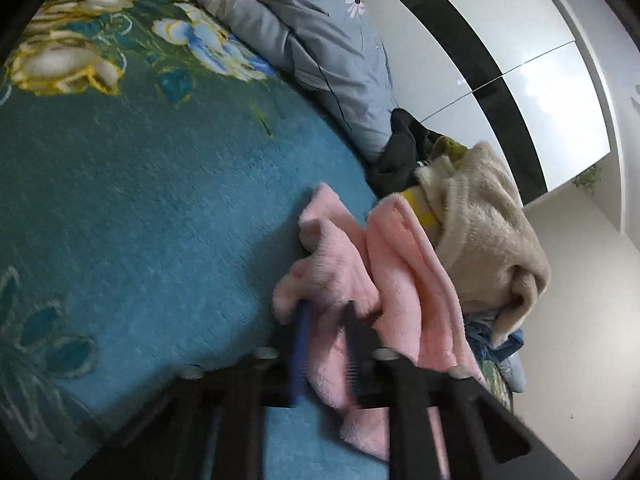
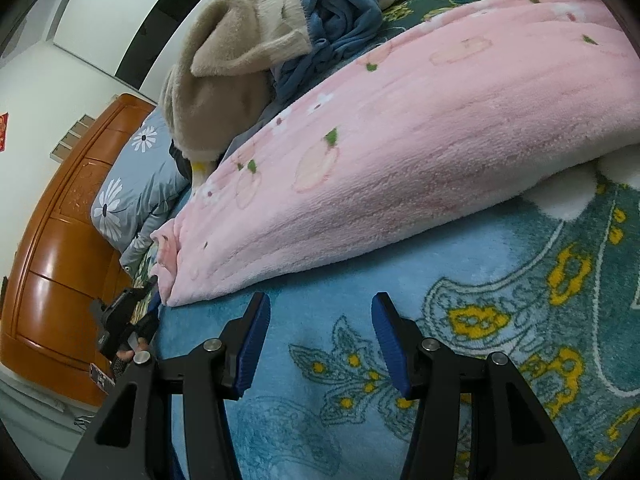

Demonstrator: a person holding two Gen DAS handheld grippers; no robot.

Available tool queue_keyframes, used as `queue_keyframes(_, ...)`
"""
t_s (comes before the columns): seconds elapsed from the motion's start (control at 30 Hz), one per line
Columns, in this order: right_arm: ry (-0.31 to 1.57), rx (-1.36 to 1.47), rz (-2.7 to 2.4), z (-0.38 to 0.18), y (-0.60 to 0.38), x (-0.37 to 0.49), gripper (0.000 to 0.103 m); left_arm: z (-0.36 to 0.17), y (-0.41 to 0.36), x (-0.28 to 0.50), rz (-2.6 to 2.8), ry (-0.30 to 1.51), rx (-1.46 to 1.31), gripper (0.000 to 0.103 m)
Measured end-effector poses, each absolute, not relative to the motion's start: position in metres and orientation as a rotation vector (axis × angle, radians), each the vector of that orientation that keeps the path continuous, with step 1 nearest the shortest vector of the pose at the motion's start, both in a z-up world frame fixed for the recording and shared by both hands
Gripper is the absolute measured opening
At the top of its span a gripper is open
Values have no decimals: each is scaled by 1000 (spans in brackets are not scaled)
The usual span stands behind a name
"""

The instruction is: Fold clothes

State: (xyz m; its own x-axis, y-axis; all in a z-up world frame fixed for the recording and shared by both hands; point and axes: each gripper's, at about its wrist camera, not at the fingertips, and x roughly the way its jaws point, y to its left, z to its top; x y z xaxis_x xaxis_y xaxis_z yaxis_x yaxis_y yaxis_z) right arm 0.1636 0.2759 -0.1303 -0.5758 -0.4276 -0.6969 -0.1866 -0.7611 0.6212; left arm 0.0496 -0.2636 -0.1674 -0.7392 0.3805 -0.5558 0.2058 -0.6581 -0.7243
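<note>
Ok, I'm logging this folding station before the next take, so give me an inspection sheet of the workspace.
Surface: blue floral blanket over the bed.
Job's things: pink fleece garment lying across it.
Clutter: beige fluffy garment, blue cloth, dark clothes heaped beyond.
Grippers: left gripper shut on a pink corner; right gripper open, empty, short of the pink edge.
Cables: nothing seen.
Surroundings: grey flowered pillow, wooden headboard, white wall.

Teal floral blanket [image 2: 320, 320], grey daisy-print pillow [image 2: 132, 184], orange wooden headboard [image 2: 60, 264], glossy white wardrobe [image 1: 540, 92]
</note>
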Motion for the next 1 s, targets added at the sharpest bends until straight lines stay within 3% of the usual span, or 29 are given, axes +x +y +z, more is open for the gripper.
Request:
queue_keyframes(0.37, -987, 1392, -2457, -130, 270, 157, 54, -169, -279, 64, 2810, -1239, -1099, 0)
queue_keyframes(0.53, -953, 1402, -2451, -129, 265, 156, 54, -179, -298, 72, 2721, -1393, -1032, 0)
queue_keyframes(0.67, -967, 1397, -2455, -129, 265, 156, 54, -163, -286, 74, 2688, -1294, -946, 1)
queue_keyframes(0.77, -964, 1390, -2453, -128, 264, 156, 54, -138, -260, 66, 2659, -1087, -891, 3)
queue_keyframes(0.83, -957, 1396, -2450, -130, 262, 156, 54, -122, -234, 58, 2638, -913, -860, 18)
queue_keyframes(0.87, -958, 1397, -2449, -130, 262, 155, 54, -118, -223, 56, 2634, -845, -858, 45)
queue_keyframes(0.9, -963, 1393, -2448, -130, 263, 156, 54, -114, -211, 51, 2624, -777, -868, 63)
queue_keyframes(1.0, -971, 1377, -2449, -128, 265, 157, 54, -107, -175, 43, 2570, -601, -899, 64)
